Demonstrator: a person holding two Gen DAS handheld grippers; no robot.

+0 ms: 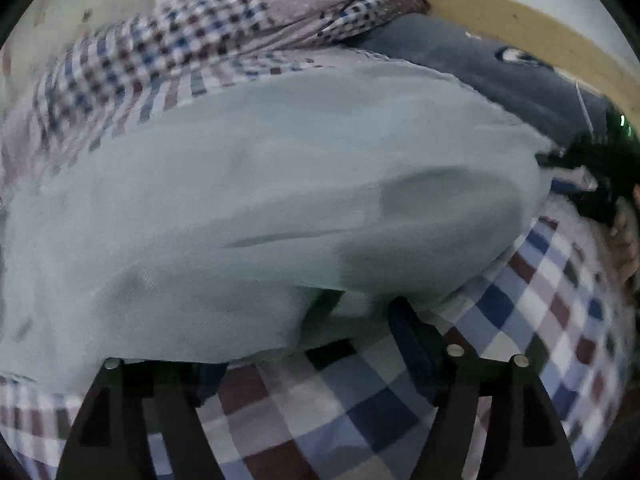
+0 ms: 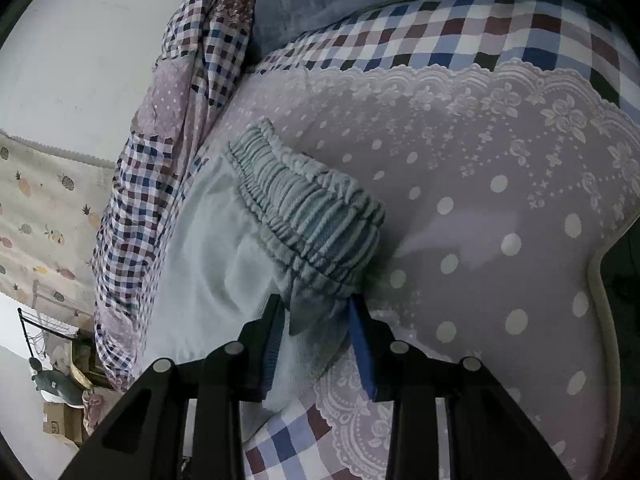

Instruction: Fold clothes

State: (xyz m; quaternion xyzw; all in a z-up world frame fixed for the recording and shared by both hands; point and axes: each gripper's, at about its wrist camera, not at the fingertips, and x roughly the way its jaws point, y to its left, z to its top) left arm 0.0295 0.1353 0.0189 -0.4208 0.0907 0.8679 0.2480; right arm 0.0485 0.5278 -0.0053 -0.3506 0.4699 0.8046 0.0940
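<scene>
The garment is a pale green pair of trousers lying on a bed, spread over a checked bedsheet with its gathered elastic waistband resting on a lilac dotted pillow with a lace edge. The right gripper has the cloth just below the waistband bunched between its fingers, which are closed partway and pinch the fabric. The left gripper is down at the near edge of the trousers; one finger lies bare on the sheet just beside the hem while the other is hidden under the cloth, so the fingers stand about half open around the edge, and whether they press on it I cannot tell. To my eye the folding is still early: the cloth lies broad and loosely smoothed, with soft creases across the middle, and no neat fold shows yet. What seems left is to lift the held ends, bring one half over the other and flatten it. A rolled checked quilt sits at the far side, with a dark blue pillow to its right.
</scene>
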